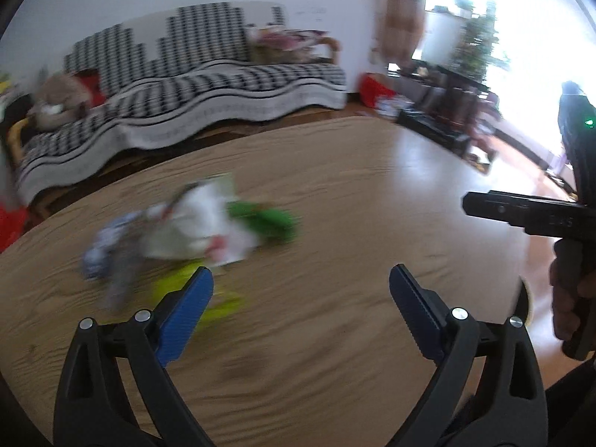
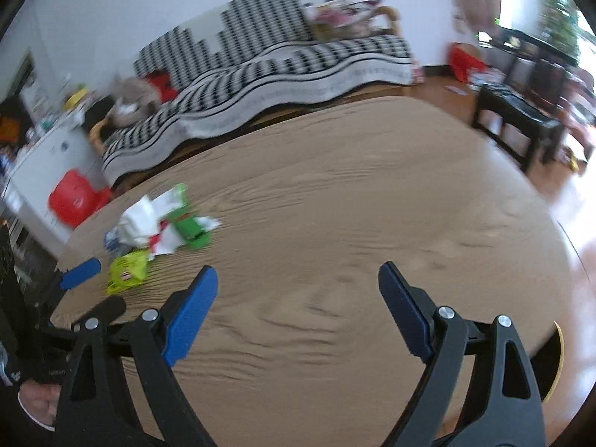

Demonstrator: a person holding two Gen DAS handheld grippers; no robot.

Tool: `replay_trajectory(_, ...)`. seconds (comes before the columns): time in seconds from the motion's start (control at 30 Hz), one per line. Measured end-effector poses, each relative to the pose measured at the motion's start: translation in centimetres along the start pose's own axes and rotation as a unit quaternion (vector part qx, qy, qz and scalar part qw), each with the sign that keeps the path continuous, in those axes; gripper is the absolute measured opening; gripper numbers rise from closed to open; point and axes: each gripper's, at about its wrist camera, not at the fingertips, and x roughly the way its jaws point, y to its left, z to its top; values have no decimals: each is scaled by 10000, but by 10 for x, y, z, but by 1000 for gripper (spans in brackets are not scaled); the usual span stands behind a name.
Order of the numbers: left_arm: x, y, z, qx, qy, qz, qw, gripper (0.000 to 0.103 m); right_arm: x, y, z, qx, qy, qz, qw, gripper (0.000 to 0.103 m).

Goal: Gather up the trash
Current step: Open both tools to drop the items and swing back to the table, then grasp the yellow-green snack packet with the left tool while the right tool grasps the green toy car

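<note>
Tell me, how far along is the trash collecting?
Hardly started, it seems. The wrappers and paper lie heaped on the wooden table, none held. Both the left gripper and right gripper have open, empty jaws. Everything is left to pick up; no bin shows.

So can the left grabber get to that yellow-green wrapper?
Probably yes. The left gripper has its jaws open and empty, and the yellow-green wrapper lies on the wooden table just ahead, by its left jaw, with nothing blocking it.

We hold our black left gripper (image 1: 301,281) and black right gripper (image 2: 298,279) tilted downward, blue-padded fingers (image 1: 186,309) spread wide, nothing between them.
</note>
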Motion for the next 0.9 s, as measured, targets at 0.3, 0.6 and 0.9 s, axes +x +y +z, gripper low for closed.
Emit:
replay_trajectory(0.3,17,68,-14,-291,279,452,9982,93,79,80,11,-496,351,456,9971,85)
replay_trajectory(0.6,62,76,-10,-71,561,458,9974,93,149,106,18,-491,728,544,9947,85)
replay_trajectory(0.9,80,81,-8,-227,712,337,9966,93,177,111,25,-541,809,752,9924,77)
